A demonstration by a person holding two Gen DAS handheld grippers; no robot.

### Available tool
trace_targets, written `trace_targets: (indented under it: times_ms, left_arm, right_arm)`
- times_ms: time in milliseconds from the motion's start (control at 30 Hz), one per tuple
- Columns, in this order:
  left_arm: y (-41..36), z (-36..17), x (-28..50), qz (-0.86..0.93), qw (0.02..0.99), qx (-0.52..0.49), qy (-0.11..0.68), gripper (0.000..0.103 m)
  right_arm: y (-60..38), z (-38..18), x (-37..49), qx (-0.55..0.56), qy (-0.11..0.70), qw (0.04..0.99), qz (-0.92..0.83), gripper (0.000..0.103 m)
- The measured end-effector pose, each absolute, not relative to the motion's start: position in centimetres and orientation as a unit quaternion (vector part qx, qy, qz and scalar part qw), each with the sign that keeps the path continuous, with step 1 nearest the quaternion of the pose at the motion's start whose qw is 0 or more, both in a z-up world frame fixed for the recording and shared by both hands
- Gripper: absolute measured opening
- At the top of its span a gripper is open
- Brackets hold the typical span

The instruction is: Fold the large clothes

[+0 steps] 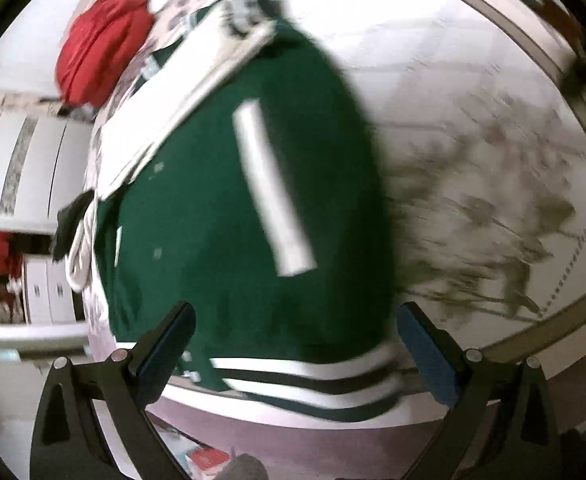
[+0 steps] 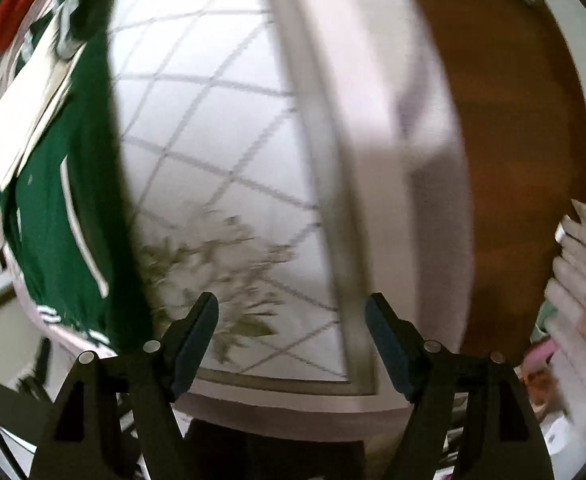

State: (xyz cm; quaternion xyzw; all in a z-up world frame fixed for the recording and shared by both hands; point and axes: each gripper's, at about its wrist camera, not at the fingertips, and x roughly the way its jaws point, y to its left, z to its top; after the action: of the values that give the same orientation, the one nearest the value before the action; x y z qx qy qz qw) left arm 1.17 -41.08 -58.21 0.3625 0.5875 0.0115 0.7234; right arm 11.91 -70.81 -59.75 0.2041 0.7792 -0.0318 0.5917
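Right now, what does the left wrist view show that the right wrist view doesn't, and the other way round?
Only the left wrist view shows the red garment bunched beyond the jacket, the striped hem in full, and white drawers off to the side. Only the right wrist view shows the brown wooden panel beside the bed. Both show the green jacket lying on the quilted white bedspread with its leaf print, and each gripper, left and right, with fingers apart and nothing between them.

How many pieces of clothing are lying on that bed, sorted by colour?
Green with white stripes: 1, the green jacket, folded on the quilted bedspread
Red: 1, the red garment, bunched at the far end
Total: 2
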Motion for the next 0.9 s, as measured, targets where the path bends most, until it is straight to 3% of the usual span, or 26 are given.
trace_targets:
  times_ms: [167, 400, 633, 667, 700, 733, 767, 900]
  left_arm:
    - [-42.7, -63.0, 1.0, 0.032, 0.700, 0.438, 0.563, 0.103]
    - [-38.0, -62.2, 6.0, 0.141, 0.705, 0.440, 0.538, 0.103]
    - [-35.6, -62.1, 8.1, 0.152, 0.708, 0.448, 0.524, 0.101]
    - [-35.4, -61.8, 8.1, 0.150, 0.712, 0.445, 0.521, 0.095]
    - [-35.4, -61.5, 8.2, 0.145, 0.717, 0.436, 0.524, 0.072]
    - [-35.4, -61.2, 8.1, 0.140, 0.721, 0.429, 0.526, 0.040]
    - [-35.5, -61.1, 8.2, 0.138, 0.723, 0.426, 0.526, 0.021]
    - [-35.3, -60.3, 8.5, 0.143, 0.729, 0.417, 0.523, 0.021]
  right_arm:
    - [-73.8, -59.3, 12.7, 0.208, 0.763, 0.609, -0.060, 0.077]
    - [-71.6, -59.5, 14.2, 0.219, 0.747, 0.626, -0.041, 0.077]
    - [-70.0, -61.5, 18.3, 0.306, 0.709, 0.635, 0.027, 0.077]
    - [-69.4, -62.0, 19.2, 0.329, 0.698, 0.634, 0.050, 0.077]
    - [-68.8, -62.3, 19.8, 0.345, 0.690, 0.633, 0.065, 0.077]
    - [-68.4, -62.8, 21.2, 0.370, 0.675, 0.631, 0.091, 0.077]
    - [-67.8, -63.4, 22.2, 0.388, 0.663, 0.630, 0.109, 0.078]
    - [-66.2, -65.5, 26.5, 0.454, 0.625, 0.611, 0.171, 0.082]
